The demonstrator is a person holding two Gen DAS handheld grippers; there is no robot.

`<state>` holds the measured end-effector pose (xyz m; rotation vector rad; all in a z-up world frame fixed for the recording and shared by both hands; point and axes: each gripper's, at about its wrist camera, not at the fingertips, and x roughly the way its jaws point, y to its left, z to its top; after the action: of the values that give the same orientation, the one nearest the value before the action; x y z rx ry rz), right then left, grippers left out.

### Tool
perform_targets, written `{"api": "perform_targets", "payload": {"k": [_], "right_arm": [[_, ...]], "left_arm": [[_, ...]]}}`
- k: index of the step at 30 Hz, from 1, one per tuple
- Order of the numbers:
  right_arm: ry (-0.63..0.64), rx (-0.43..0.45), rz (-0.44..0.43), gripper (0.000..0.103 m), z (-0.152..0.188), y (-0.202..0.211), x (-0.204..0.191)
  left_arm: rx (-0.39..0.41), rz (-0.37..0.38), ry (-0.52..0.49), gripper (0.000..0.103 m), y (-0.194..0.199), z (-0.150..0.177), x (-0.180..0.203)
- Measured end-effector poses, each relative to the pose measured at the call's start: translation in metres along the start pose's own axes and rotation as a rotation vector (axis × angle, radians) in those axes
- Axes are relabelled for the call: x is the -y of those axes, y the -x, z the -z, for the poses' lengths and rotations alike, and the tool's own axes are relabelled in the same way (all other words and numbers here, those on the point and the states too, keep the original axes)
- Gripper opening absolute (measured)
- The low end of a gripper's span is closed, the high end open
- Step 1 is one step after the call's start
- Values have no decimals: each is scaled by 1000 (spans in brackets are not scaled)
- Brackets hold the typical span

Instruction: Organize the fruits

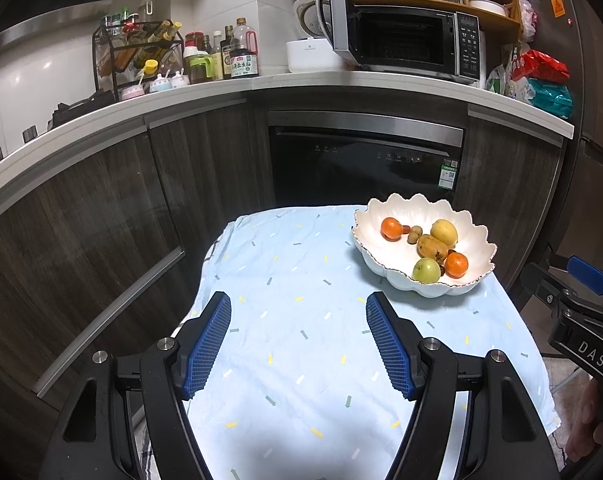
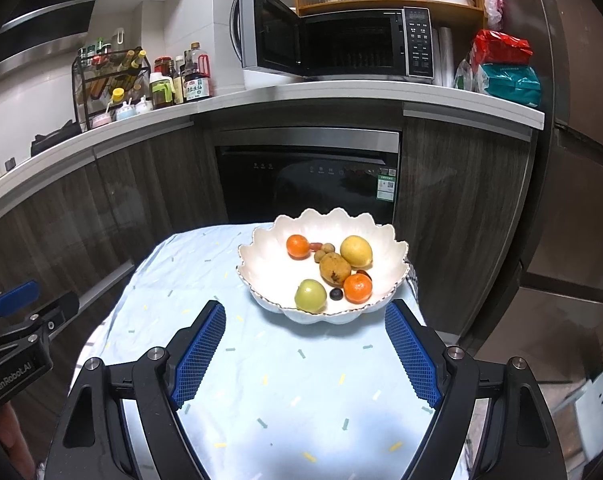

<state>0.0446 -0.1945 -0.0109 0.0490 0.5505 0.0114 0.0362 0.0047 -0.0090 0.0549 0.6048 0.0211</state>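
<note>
A white scalloped bowl stands at the far right of a small table under a pale blue cloth. In it lie two oranges, a yellow lemon, a brown-spotted fruit, a green apple and some small dark and tan fruits. My left gripper hovers open over the bare cloth, left of the bowl. The right gripper is open just short of the bowl's near rim, nothing between its blue pads.
Beyond the table run dark wood cabinets and a black dishwasher. The white counter carries a bottle rack, sauce bottles and a microwave with its door open. A steel fridge stands at right. A hand holds the other gripper.
</note>
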Motion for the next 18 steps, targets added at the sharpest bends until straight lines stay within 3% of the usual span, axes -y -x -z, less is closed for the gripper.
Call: {"api": "perform_targets", "payload": {"k": [18], "right_arm": [[-11,-2,0,83,0,1,1]], "left_arm": [[-5,2,-4,69,0,2,1]]}}
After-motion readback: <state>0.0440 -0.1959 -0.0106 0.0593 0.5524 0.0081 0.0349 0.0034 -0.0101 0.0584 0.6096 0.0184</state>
